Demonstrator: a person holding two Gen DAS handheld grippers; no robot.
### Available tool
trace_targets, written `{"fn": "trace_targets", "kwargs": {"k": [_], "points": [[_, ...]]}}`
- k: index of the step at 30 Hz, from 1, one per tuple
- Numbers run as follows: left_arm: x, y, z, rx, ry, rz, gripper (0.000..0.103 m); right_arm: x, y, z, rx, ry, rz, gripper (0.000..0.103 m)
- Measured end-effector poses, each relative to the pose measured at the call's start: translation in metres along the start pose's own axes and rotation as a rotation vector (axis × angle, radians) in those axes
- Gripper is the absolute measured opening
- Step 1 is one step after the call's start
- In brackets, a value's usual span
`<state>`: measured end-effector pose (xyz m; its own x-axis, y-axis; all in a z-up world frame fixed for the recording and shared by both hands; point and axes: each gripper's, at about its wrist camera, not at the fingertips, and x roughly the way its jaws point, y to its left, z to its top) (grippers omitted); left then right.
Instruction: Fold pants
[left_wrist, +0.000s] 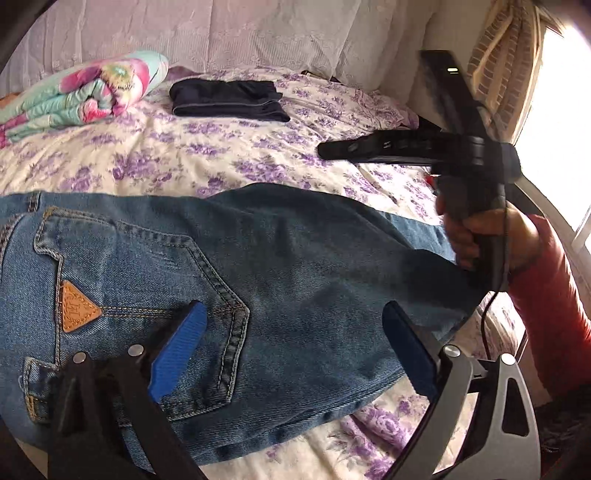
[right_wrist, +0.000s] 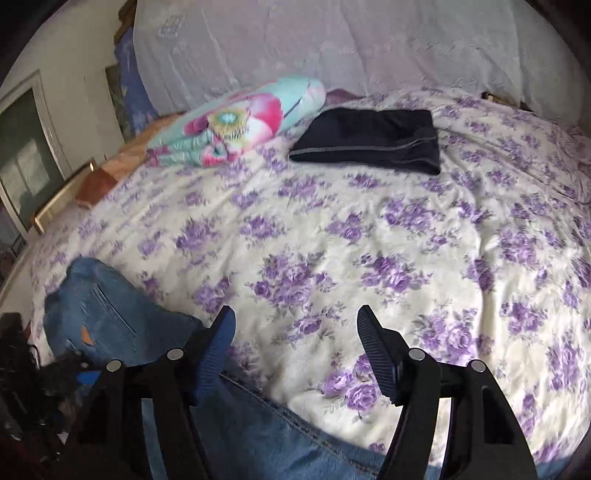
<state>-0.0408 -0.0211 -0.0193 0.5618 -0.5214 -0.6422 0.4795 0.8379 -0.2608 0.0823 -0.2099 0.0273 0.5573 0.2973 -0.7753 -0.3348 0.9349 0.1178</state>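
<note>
Blue jeans (left_wrist: 236, 266) lie flat across the flowered bedspread (left_wrist: 177, 155), back pocket up, and the left gripper (left_wrist: 291, 350) hovers over them with its jaws spread wide, nothing pinched. The right gripper (right_wrist: 295, 354) hangs open too, apparently just clear of the denim's edge, gripping nothing.

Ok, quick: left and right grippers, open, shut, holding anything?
Left gripper: jaws open over the jeans, holding nothing.
Right gripper: jaws open, empty, above the bedspread.
</note>
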Motion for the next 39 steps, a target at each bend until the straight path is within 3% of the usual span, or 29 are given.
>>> {"fn": "trace_targets", "kwargs": {"k": [2,4,9,16,19,21,25,29,36,39], "points": [[0.003,-0.007,-0.004,0.044,0.014,0.038,0.096,0.026,-0.001,-0.001,0.013,0.107,0.066,0.068],[0.004,-0.009,-0.004,0.060,0.014,0.051,0.097,0.035,0.011,-0.007,-0.042,0.155,0.095,0.067],[0.000,0.001,-0.001,0.020,-0.002,-0.006,0.098,0.001,0.047,-0.033,-0.209,0.118,0.092,0.062],[0.000,-0.002,-0.001,0.027,-0.002,-0.001,0.098,-0.003,0.051,-0.056,-0.198,0.143,0.141,0.063],[-0.001,-0.002,-0.002,0.029,-0.004,-0.001,0.098,-0.004,0.044,-0.052,-0.140,0.160,0.218,0.070],[-0.001,-0.003,-0.002,0.028,-0.004,0.000,0.098,-0.002,0.039,-0.047,-0.107,0.197,0.303,0.082],[-0.001,-0.003,-0.002,0.029,-0.004,0.000,0.098,0.014,0.018,-0.022,0.066,0.280,0.528,0.083],[-0.002,-0.003,-0.002,0.025,-0.007,-0.006,0.098,0.025,0.008,-0.006,0.178,0.311,0.663,0.083],[-0.003,-0.001,-0.001,0.014,-0.016,-0.032,0.098,0.029,0.023,-0.021,0.189,0.418,0.774,0.082],[-0.003,0.000,0.000,0.009,-0.021,-0.047,0.098,0.022,0.033,-0.034,0.165,0.437,0.766,0.083]]}}
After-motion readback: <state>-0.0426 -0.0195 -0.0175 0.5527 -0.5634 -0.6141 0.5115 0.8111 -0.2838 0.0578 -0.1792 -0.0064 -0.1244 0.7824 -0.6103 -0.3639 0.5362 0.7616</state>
